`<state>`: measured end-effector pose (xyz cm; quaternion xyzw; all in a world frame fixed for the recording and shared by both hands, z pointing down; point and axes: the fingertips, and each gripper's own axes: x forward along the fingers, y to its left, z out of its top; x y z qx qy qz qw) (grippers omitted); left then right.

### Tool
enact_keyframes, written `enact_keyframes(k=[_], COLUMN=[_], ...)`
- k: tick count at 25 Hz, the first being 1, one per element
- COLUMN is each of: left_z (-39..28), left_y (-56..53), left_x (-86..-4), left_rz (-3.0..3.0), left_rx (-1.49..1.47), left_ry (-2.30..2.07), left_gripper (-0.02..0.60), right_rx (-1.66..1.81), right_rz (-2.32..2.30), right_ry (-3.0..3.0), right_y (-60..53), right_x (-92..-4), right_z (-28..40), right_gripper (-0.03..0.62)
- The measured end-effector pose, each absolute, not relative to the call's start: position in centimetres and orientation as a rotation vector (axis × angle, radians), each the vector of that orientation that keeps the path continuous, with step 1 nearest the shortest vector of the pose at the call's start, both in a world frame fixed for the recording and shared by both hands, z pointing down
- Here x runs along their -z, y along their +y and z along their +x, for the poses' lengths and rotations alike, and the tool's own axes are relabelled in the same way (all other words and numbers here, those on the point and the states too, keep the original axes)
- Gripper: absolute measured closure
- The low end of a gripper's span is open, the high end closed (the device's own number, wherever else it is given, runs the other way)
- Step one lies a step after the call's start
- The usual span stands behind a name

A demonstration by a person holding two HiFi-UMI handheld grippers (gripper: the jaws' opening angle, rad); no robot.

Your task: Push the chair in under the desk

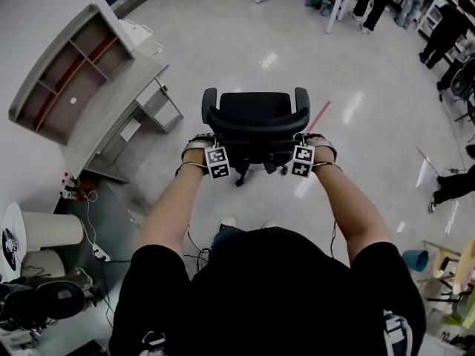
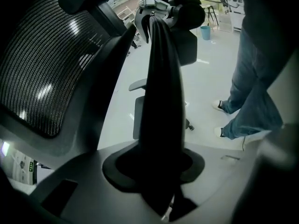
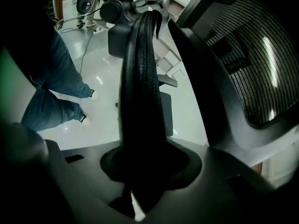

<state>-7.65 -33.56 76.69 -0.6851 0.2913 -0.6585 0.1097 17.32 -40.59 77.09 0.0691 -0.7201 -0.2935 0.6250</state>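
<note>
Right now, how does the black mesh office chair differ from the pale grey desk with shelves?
The black mesh office chair is dark; the pale grey desk is light. The chair stands straight ahead; the desk off to the left, apart from it. Both stand on the floor.

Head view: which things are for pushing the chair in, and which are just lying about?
For the job: chair, desk, left claw and right claw, both clamped on the chair's back.
Just lying about: blue bucket, power strip, white bin.
</note>
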Motion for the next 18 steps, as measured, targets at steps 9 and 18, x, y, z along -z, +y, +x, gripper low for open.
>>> enact_keyframes(k=[9,18], left_z=[-12.7,-18.4], left_y=[-27.7,-20.4], left_x=[-76.8,-76.7], left_rz=[-2.004,-1.976], left_rx=[2.016,2.092], left_ry=[1.033,1.237], left_gripper=[0.454,0.453], right_rx=[0.781,0.902], right_rz=[0.030,-0.111], right_ry=[-1.668,-1.686], right_y=[-38.7,-34.9], right_x=[-77.1,-76.9], right_z=[10.9,3.2], right_gripper=[0.485,0.484])
